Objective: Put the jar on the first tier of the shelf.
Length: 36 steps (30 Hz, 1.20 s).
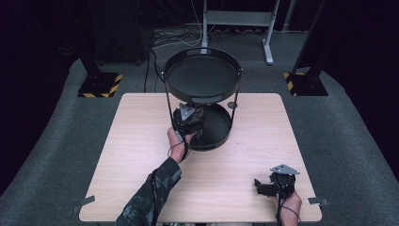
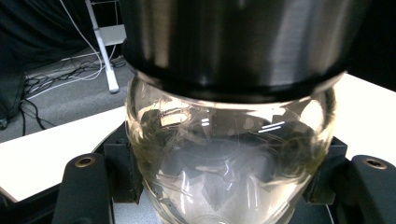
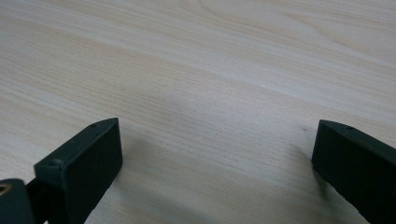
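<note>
A clear glass jar [image 2: 224,135] with a brushed metal lid [image 2: 233,42] sits between the black jaws of my left gripper [image 2: 224,175], which press on its two sides. In the high view my left gripper [image 1: 190,118] reaches under the upper tray [image 1: 202,77] of a black two-tier round stand, over the lower tray [image 1: 220,133]. The jar itself is mostly hidden there by the gripper. My right gripper [image 1: 261,187] rests near the table's front right, jaws wide apart over bare wood [image 3: 215,154], with nothing between them.
The stand's thin black posts [image 1: 168,101] run on both sides of my left gripper. The light wooden table [image 1: 136,160] has bare room at left and front. On the floor behind are yellow-striped black bases [image 1: 99,85], cables [image 1: 174,40] and a grey metal frame [image 1: 237,19].
</note>
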Each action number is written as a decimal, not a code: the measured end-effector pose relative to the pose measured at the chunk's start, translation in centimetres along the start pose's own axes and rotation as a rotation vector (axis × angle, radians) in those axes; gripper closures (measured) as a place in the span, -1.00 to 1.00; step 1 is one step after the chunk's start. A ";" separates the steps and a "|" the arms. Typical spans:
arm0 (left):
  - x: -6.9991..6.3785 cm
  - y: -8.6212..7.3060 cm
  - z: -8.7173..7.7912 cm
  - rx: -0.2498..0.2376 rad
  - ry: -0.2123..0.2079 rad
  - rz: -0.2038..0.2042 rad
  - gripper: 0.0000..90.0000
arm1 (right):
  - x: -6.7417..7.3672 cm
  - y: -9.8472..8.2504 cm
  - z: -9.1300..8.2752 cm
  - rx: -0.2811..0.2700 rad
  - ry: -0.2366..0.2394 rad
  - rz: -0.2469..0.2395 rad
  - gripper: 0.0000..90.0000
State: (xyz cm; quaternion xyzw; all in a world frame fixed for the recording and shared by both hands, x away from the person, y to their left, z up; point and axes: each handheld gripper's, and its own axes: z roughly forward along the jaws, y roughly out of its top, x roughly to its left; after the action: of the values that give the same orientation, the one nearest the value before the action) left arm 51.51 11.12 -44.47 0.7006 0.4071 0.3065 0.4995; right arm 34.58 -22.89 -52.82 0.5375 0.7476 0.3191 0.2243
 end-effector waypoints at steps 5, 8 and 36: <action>-0.3 -0.2 0.5 -0.005 0.008 -0.006 -0.30 | 0.0 0.0 0.0 0.000 0.000 0.000 -0.97; -0.4 -0.4 0.8 0.000 0.017 -0.001 -0.30 | 0.0 0.0 0.0 0.000 0.001 -0.001 -0.97; -1.1 -1.4 2.6 0.002 0.061 -0.044 -0.30 | 0.0 0.0 0.0 -0.001 0.001 -0.003 -0.97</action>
State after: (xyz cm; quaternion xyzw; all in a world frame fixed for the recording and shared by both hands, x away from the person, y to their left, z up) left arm 52.75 9.20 -46.65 0.6822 0.4377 0.3163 0.4929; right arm 34.57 -22.88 -52.82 0.5360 0.7484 0.3194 0.2248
